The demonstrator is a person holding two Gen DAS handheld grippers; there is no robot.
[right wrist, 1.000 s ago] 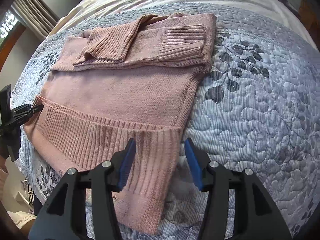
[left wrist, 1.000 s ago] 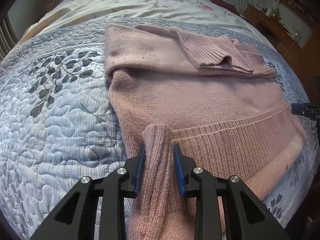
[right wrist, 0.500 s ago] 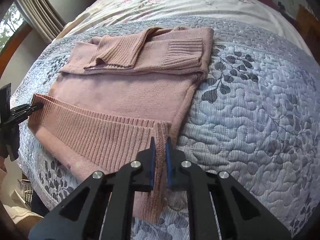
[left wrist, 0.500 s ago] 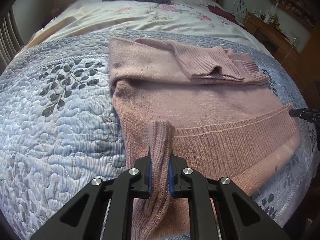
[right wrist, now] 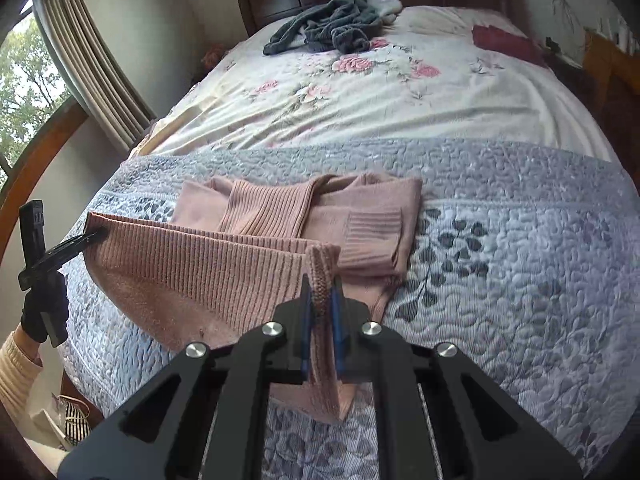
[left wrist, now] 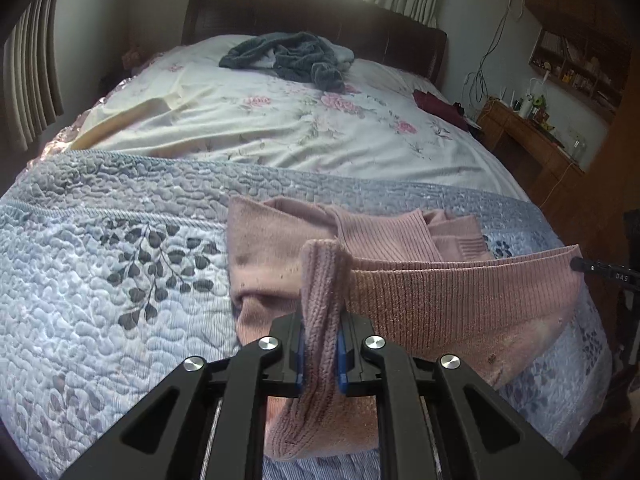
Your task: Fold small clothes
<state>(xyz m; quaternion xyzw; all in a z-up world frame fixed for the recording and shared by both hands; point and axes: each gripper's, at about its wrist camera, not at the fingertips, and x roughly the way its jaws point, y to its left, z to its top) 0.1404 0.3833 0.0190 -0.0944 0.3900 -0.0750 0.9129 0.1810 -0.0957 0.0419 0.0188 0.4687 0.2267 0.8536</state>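
Left tongs (left wrist: 320,354) clamped on 1 corner of ribbed hem of pink knitted sweater (left wrist: 460,300); right tongs (right wrist: 320,330) clamped on the opposite hem corner. Hem lifted, stretched taut between both tongs. Just beyond the tongs: sweater body lying on grey-blue quilted bedspread with leaf print (left wrist: 120,280), sleeves already folded across chest. Far beyond: white floral sheet (left wrist: 300,128), heap of dark grey cloth (left wrist: 288,56) near headboard.

Judgement: bottom-to-top fold in hand. Carry both corners forward level, same pace, keep hem tight, land it square on the shoulder line, then release.
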